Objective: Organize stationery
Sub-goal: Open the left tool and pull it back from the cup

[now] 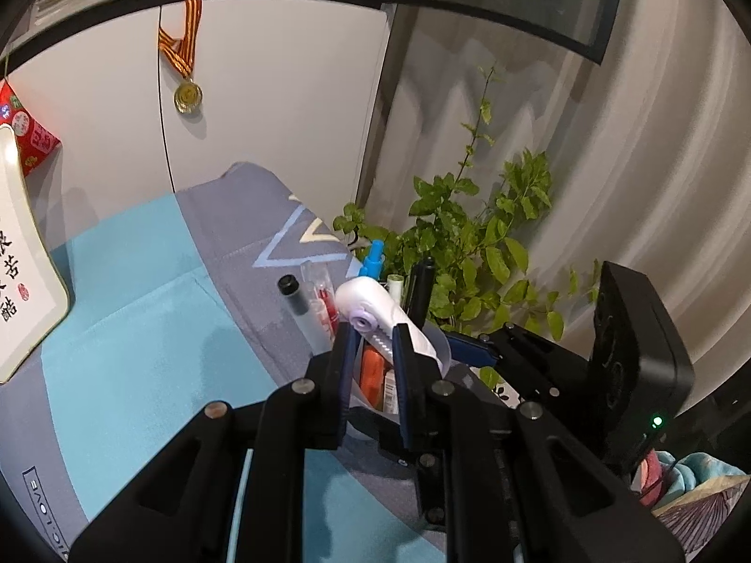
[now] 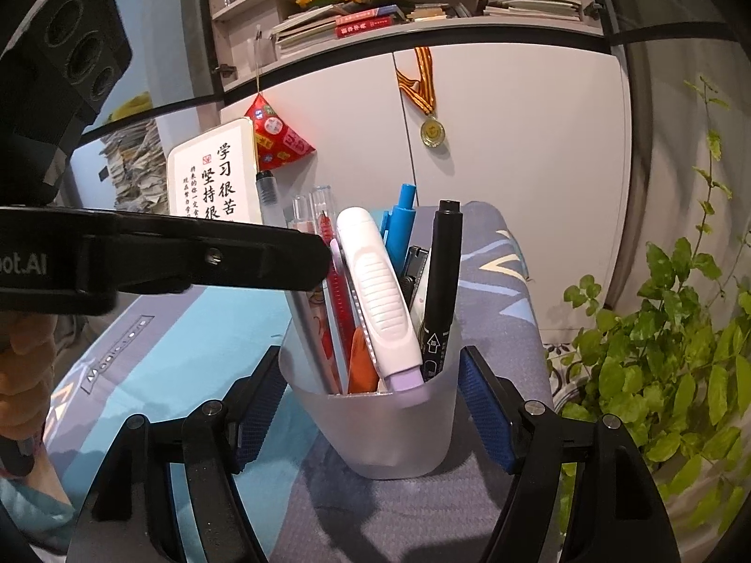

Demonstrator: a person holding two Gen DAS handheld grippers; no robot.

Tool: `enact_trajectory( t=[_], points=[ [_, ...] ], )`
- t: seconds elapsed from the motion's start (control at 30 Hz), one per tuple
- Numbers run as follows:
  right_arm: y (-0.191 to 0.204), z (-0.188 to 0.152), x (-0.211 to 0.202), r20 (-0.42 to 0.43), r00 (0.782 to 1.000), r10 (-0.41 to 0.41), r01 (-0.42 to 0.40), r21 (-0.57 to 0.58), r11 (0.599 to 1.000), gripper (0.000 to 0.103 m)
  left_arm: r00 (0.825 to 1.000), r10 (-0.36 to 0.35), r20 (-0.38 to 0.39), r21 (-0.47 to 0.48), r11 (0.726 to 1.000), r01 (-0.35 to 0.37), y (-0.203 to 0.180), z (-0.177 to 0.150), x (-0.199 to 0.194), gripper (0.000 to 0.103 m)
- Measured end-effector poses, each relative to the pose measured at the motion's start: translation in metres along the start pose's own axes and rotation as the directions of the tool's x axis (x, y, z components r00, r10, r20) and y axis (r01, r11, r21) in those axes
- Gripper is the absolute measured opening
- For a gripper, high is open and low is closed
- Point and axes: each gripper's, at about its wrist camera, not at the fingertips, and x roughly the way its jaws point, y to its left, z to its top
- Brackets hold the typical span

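A frosted translucent pen cup [image 2: 399, 427] stands on the blue and grey desk mat [image 2: 197, 356]. It holds several pens, a black marker [image 2: 443, 277], a blue pen [image 2: 401, 225] and a white utility knife [image 2: 375, 291] with a lilac end. My left gripper [image 1: 373, 352] is closed around the top of the white utility knife [image 1: 375, 309], which leans in the cup. It shows in the right wrist view [image 2: 324, 258] coming in from the left. My right gripper [image 2: 375, 403] is open, its blue pads on either side of the cup without visibly touching it.
A leafy green plant [image 2: 666, 338] stands close to the right of the cup. A white framed sign [image 2: 216, 178] leans at the back left by a red paper ornament [image 2: 277, 136]. A medal [image 2: 432, 131] hangs on the white cabinet. Shelves with books are above.
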Motion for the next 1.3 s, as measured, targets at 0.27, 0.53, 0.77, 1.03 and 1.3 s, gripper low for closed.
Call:
enact_trajectory(
  t=[0.27,0.53,0.77,1.03,1.3],
  points=[
    [0.005,0.003,0.000,-0.004,0.999,-0.036,0.036,-0.006,0.999,0.075,0.981,0.148,0.122,0.052,0.987,-0.155,0.006,-0.017,-0.034,0.040],
    [0.009,0.004,0.001,-0.014,0.997,-0.070,0.070,-0.007,0.998,0.075,0.980,0.163,0.112,-0.007,0.987,-0.164,0.024,-0.022,-0.040,0.041],
    [0.012,0.012,0.013,-0.048,0.991,-0.123,0.122,-0.024,0.992,0.080,0.975,0.190,0.116,-0.011,0.982,-0.190,0.028,-0.033,-0.050,0.042],
    [0.015,0.015,0.025,-0.068,0.988,-0.138,0.134,-0.065,0.989,0.071,0.964,0.247,0.098,-0.068,0.968,-0.241,0.056,-0.051,-0.057,0.043],
    [0.023,0.020,0.027,-0.076,0.988,-0.133,0.130,-0.031,0.991,0.071,0.938,0.331,0.103,-0.127,0.940,-0.318,0.084,-0.067,-0.067,0.043]
  ],
)
